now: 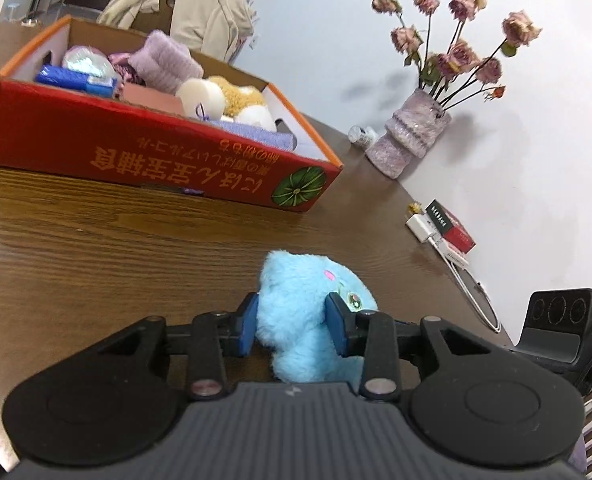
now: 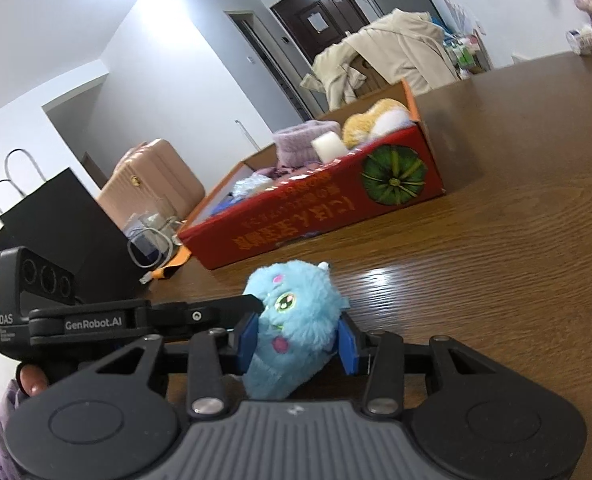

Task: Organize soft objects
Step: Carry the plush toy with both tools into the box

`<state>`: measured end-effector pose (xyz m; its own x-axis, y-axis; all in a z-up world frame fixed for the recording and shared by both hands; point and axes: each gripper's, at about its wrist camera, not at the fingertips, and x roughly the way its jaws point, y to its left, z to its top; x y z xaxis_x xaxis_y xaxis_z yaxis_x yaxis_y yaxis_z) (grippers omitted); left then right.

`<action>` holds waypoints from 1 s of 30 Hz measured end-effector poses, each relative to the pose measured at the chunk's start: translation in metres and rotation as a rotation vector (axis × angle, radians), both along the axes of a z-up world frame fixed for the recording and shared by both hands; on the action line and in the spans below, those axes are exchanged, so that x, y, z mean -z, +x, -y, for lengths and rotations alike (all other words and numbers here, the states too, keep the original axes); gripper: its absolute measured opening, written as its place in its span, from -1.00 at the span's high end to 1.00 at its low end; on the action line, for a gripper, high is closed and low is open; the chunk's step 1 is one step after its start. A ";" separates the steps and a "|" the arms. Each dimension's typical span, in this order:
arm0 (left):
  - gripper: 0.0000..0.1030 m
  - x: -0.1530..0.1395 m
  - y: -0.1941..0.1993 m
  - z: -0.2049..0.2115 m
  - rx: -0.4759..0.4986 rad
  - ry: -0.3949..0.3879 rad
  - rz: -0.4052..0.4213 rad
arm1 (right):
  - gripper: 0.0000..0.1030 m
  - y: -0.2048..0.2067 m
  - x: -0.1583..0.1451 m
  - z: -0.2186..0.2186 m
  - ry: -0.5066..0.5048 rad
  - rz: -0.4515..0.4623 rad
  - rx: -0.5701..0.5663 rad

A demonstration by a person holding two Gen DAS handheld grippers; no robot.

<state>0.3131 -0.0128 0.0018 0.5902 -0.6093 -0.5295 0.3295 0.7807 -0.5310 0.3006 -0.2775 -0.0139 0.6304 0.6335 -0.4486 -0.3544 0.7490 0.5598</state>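
Blue plush toy (image 1: 311,312); dried roses (image 1: 451,46) show only leftward, suitcase (image 2: 152,178) rightward.

A lived-in home, dining or living area. Wooden table (image 1: 96,240) against a white wall, with dried roses in a lilac vase (image 1: 409,136). Beige coat (image 2: 395,52) draped over a chair; pink suitcase (image 2: 152,180) and black paper bag (image 2: 68,220) nearby; dark entrance door (image 2: 319,20) beyond.

Wooden table (image 1: 96,248) with red box (image 1: 168,148), vase (image 1: 409,136).
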 end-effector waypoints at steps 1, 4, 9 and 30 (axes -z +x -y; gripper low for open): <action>0.30 -0.003 -0.006 -0.002 -0.005 0.001 0.009 | 0.21 -0.005 -0.003 -0.002 -0.001 0.008 -0.004; 0.30 -0.013 -0.024 -0.011 -0.022 0.003 0.037 | 0.21 -0.019 -0.013 -0.010 0.001 0.033 -0.021; 0.29 -0.025 -0.053 -0.024 -0.051 0.000 0.074 | 0.21 -0.040 -0.028 -0.024 -0.008 0.072 -0.046; 0.30 -0.080 -0.051 -0.054 -0.095 0.024 0.271 | 0.21 -0.030 -0.093 -0.061 -0.095 0.257 -0.099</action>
<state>0.2621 0.0417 0.0819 0.7661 -0.5338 -0.3580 0.3818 0.8260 -0.4147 0.2706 -0.2163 0.0793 0.6678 0.6607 -0.3427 -0.5496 0.7482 0.3716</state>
